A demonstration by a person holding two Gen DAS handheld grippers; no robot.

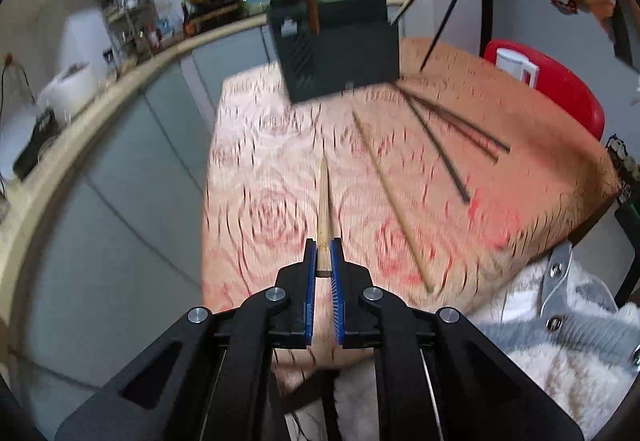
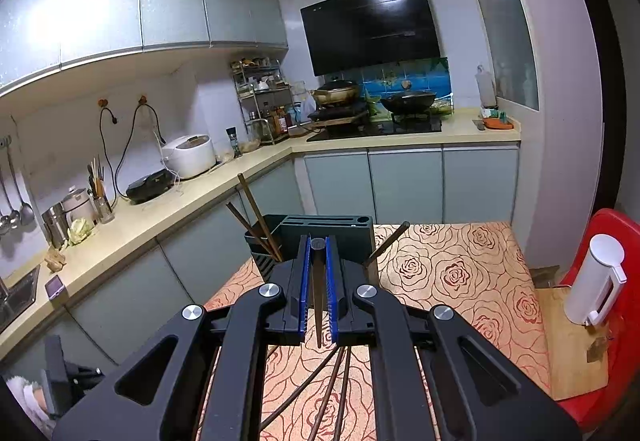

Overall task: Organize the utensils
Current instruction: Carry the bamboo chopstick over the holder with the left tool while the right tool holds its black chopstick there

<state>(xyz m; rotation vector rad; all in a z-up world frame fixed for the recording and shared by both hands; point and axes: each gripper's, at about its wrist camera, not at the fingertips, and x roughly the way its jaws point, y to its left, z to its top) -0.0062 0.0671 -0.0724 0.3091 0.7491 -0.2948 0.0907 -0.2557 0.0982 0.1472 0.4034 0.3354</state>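
Note:
My left gripper (image 1: 324, 241) is shut on a light wooden chopstick (image 1: 324, 197) that points forward over the rose-patterned table (image 1: 256, 145). A second light chopstick (image 1: 392, 201) and several dark chopsticks (image 1: 448, 133) lie on the table to the right. The dark utensil holder (image 1: 340, 49) stands at the table's far end with brown chopsticks in it. My right gripper (image 2: 318, 239) is shut on a dark chopstick (image 2: 318, 293), held above the table just in front of the holder (image 2: 320, 237). That chopstick also hangs in the air in the left wrist view (image 1: 452, 5).
A red chair (image 1: 560, 81) with a white dispenser (image 2: 596, 281) stands right of the table. A kitchen counter (image 2: 160, 209) runs along the left with a rice cooker (image 2: 188, 155) and stove (image 2: 376, 125). Fluffy white fabric (image 1: 560, 361) lies at the table's near right.

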